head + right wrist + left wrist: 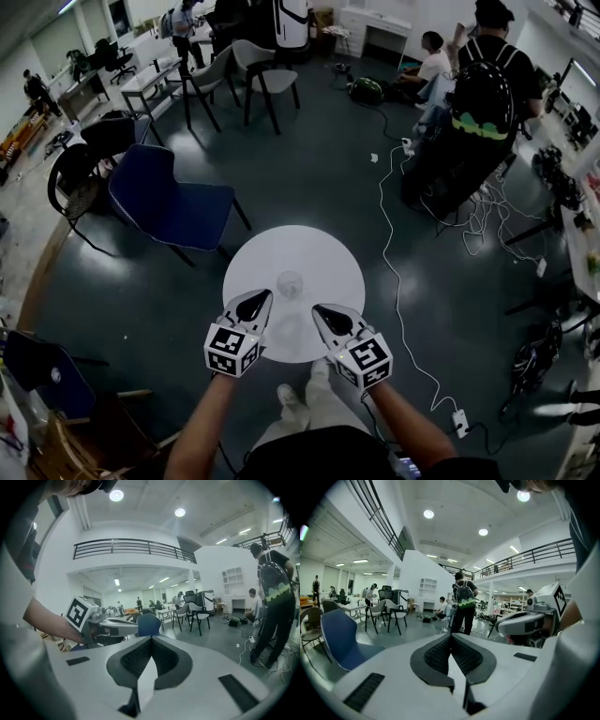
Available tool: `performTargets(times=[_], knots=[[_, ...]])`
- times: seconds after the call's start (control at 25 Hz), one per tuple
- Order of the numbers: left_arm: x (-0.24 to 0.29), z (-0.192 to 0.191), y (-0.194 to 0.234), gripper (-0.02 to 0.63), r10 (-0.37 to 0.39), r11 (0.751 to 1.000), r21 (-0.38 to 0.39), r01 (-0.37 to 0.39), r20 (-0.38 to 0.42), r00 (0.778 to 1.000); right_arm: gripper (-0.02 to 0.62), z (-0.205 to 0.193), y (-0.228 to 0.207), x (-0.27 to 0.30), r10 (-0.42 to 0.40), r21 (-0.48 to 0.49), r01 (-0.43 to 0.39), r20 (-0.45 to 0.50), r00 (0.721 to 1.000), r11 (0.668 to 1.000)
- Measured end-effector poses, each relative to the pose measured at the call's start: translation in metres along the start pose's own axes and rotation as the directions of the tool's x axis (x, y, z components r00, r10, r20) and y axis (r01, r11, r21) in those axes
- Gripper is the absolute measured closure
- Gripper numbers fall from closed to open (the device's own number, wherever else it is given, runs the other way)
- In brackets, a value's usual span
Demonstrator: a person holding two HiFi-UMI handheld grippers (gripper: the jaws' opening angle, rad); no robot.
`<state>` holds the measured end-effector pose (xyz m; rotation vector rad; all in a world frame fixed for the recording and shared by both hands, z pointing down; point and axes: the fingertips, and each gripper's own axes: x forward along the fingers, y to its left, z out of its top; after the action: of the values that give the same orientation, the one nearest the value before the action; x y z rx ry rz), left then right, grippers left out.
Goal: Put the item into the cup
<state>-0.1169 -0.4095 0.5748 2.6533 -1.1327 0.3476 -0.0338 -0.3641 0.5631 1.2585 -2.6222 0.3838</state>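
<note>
One cup [290, 282] centred on one round table [330, 255]. Left gripper [267, 293] and right gripper [316, 307] above the table's near edge, jaws of both pressed together, empty

An open-plan lab hall: beyond the table [328, 258] stand chairs [173, 202], desks [150, 80], loose cables [486, 214]; a mezzanine railing [131, 548] runs overhead.

Clear cup [290, 284] (upright) on white table [330, 251]
</note>
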Motion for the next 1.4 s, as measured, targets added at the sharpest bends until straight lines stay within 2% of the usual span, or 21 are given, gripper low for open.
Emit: performTargets(times=[0.24, 0.6, 1.04, 1.4], knots=[[-0.041, 0.021, -0.015, 0.589, 0.005, 1.000, 0.008, -0.005, 0.076, 0.997, 0.581, 0.024, 0.023, -0.002, 0.002, -0.045, -0.001, 0.034, 0.999, 0.999], [-0.087, 0.046, -0.021, 0.589, -0.008, 0.998, 0.058, 0.000, 0.142, 0.990, 0.581, 0.068, 0.051, -0.004, -0.007, -0.126, 0.021, 0.109, 0.994, 0.992], [-0.127, 0.041, -0.014, 0.589, 0.004, 0.997, 0.070, -0.015, 0.159, 0.987, 0.581, 0.079, 0.071, -0.009, -0.037, -0.142, 0.058, 0.149, 0.988, 0.988], [-0.140, 0.055, -0.007, 0.589, 0.019, 0.997, 0.073, -0.033, 0.187, 0.982, 0.581, 0.093, 0.081, -0.007, -0.028, -0.148, 0.053, 0.162, 0.986, 0.988]])
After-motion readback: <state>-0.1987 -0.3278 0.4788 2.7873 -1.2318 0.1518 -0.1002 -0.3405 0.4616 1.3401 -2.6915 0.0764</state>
